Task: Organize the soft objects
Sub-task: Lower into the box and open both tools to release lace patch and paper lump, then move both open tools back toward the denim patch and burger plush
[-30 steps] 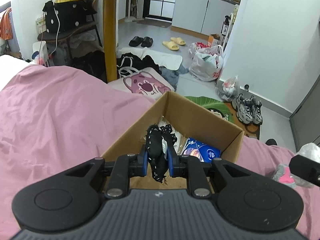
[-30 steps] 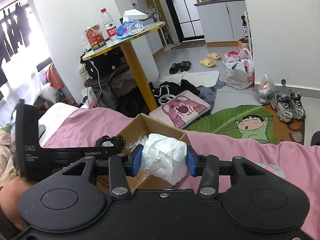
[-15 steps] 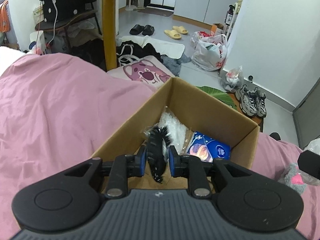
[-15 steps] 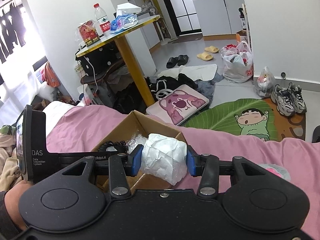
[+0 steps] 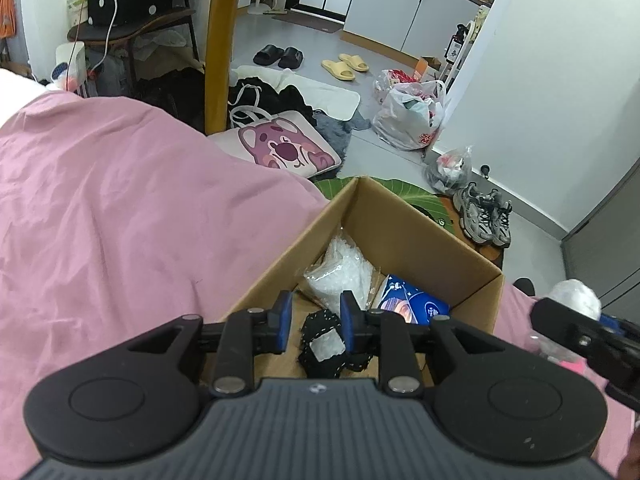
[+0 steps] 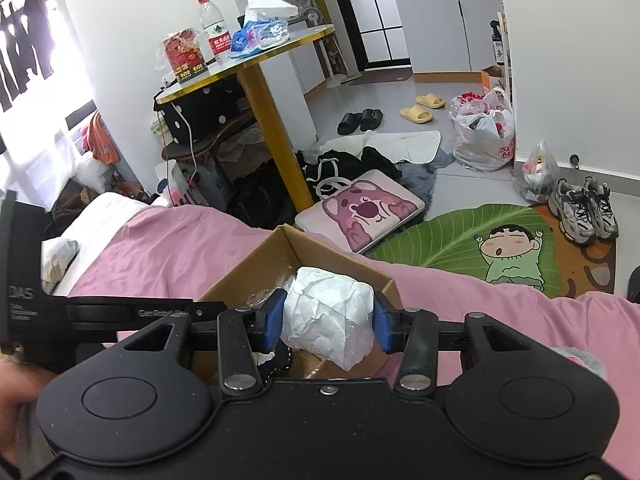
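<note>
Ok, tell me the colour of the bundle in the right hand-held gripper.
White: the bundle is crinkled white, clearest in the right wrist view.

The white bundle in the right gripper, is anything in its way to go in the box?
Nothing visible blocks it. The white bundle sits clamped in the right gripper beside the open cardboard box; the open left gripper hangs over the near end.

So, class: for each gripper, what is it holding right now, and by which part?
The left gripper holds nothing: its jaws stand open above the black lace piece in the cardboard box. The right gripper clamps the white wrapped bundle across its two sides.
</note>
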Demonstrator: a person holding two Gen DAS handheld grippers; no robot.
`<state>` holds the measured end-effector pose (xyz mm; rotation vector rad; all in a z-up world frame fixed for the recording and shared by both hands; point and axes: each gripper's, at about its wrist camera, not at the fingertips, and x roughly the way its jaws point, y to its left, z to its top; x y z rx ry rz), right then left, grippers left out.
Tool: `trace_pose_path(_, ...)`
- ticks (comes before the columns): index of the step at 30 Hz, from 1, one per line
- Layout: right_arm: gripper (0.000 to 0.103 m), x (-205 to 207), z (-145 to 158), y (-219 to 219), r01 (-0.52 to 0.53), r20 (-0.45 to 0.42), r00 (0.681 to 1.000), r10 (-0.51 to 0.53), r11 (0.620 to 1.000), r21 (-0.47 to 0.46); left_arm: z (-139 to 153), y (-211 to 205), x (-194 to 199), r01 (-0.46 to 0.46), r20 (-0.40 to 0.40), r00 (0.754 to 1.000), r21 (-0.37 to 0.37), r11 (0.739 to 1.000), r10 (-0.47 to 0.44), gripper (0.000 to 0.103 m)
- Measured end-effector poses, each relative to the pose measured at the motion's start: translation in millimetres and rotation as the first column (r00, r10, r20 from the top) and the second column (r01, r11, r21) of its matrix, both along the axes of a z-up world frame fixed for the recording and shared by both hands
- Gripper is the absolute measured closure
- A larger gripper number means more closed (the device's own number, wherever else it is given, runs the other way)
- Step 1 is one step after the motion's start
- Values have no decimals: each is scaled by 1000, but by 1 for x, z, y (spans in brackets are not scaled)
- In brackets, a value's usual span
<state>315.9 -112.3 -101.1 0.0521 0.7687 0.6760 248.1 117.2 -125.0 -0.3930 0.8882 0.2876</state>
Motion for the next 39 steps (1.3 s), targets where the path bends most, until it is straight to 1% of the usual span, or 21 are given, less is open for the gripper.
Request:
trace_pose_path(2, 59, -1, -1, 6, -2, 1, 1000, 2, 1000, -9, 2, 4, -3, 2, 3, 1000, -14, 1000, -2, 77)
trace_pose_path(8, 59, 1, -6, 23, -12, -3, 1000, 12, 999, -41, 5, 16, -10, 0, 4, 1000, -57, 998, 0, 69)
trace_pose_path(10, 59, 1, -8, 28, -12, -10, 1000, 11, 999, -47, 8, 19, -13, 1, 8, 1000, -52, 999, 0, 66)
trace_pose_path(12, 59, 2, -11, 33, -11, -15, 1000, 11, 998, -55, 9, 22, -13, -2, 3, 1000, -45, 999, 3, 59)
trace_pose_path(20, 57, 0, -27, 52, -36, -41, 999, 31, 993, -109, 12, 33, -21, -33, -17, 999, -39, 999, 32, 55)
trace_pose_path(22, 52, -1, -30, 54, -41, -43, 998, 35, 991, -131, 15, 34, -25, -41, -20, 999, -31, 999, 41, 53)
trace_pose_path(25, 46, -6, -27, 52, -40, -33, 999, 36, 990, -136, 19, 35, -30, -56, -24, 998, -24, 998, 55, 45)
trace_pose_path(27, 35, -10, -21, 49, -42, -18, 999, 40, 991, -130, 22, 35, -32, -72, -34, 997, -14, 997, 71, 37)
trace_pose_path(29, 30, -15, -15, 46, -38, 4, 999, 39, 991, -128, 27, 33, -35, -75, -36, 997, -12, 997, 74, 34)
trace_pose_path(31, 28, -17, -10, 42, -33, 6, 999, 34, 992, -119, 33, 31, -39, -67, -24, 997, -3, 998, 67, 29)
trace_pose_path(33, 27, -19, -4, 39, -32, 5, 999, 32, 994, -104, 39, 26, -43, -66, -16, 998, 21, 998, 67, 23)
trace_pose_path(37, 19, -27, 5, 33, -35, 25, 999, 38, 995, -98, 49, 18, -52, -75, -9, 997, 50, 996, 76, 20)
trace_pose_path(39, 11, -32, 9, 30, -37, 28, 999, 40, 994, -102, 52, 15, -56, -81, -12, 997, 56, 995, 81, 19)
